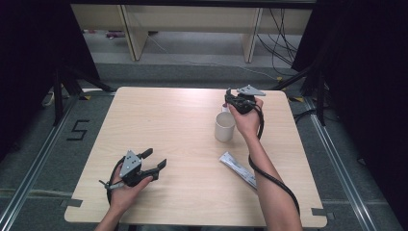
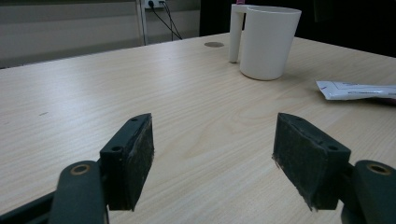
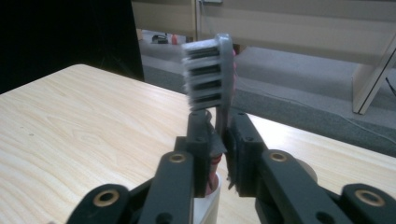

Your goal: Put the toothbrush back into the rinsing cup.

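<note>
**Toothbrush pinched above the mug, left jaws spread**

At the far left of the high view, a "5" (image 1: pixel 78 130) is marked on the floor beside the table (image 1: pixel 159 120); that is the only writing you can read. The print on the packet is too small to make out.

Your left gripper (image 1: pixel 153 162) sits in the lower left of the high view, jaws spread wide and holding nothing. In the left gripper view its pads (image 2: pixel 140 158) hang just over bare wood.

Right of centre stands the white mug (image 1: pixel 224 126), and below it, slightly right, the white packet (image 1: pixel 238 169) lies flat on the table, apart from the mug.

Your right gripper (image 1: pixel 233 98) is just above the mug in the upper right. Its jaws are pressed on the neck of a toothbrush (image 3: pixel 208 74), bristles facing left in the right gripper view, head upright; the handle runs down toward the mug (image 3: pixel 208 205).
</note>
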### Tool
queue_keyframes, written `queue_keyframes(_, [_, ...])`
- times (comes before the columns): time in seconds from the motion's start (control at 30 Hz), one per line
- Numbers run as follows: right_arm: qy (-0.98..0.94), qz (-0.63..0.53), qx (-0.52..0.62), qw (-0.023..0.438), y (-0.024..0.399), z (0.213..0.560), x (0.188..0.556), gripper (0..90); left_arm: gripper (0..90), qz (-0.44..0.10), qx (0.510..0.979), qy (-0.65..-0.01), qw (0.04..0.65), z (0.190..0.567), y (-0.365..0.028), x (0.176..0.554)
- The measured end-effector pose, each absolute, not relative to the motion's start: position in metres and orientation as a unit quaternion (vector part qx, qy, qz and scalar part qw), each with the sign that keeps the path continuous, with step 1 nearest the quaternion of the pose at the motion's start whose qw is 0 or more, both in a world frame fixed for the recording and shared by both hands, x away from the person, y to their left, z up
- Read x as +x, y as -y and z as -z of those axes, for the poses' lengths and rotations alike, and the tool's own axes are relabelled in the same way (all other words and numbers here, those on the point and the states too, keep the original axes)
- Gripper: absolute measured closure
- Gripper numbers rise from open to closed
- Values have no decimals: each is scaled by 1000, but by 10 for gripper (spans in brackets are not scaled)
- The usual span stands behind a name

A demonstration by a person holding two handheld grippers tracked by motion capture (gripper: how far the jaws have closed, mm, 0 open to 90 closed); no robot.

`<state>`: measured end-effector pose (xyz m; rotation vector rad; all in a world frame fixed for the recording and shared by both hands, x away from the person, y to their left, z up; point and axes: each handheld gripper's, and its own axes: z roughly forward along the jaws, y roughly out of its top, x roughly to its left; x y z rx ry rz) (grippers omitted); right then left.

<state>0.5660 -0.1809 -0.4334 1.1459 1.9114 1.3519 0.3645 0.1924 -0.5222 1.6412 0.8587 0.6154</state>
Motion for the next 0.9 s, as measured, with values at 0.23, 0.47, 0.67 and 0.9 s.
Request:
queue_keyframes(0.23, [-704, -501, 434, 254, 182, 430, 564, 664, 288, -261, 696, -365, 560, 522, -192, 364])
queue_keyframes(0.47, [-712, -485, 448, 238, 185, 426, 556, 573, 288, -261, 696, -365, 561, 522, -192, 364])
queue_keyframes(0.67, [-714, -479, 461, 218, 191, 421, 545, 552, 288, -261, 696, -366, 560, 522, -192, 364])
queue_keyframes(0.9, [-728, -465, 457, 212, 201, 417, 531, 532, 288, -259, 695, -367, 561, 522, -192, 365])
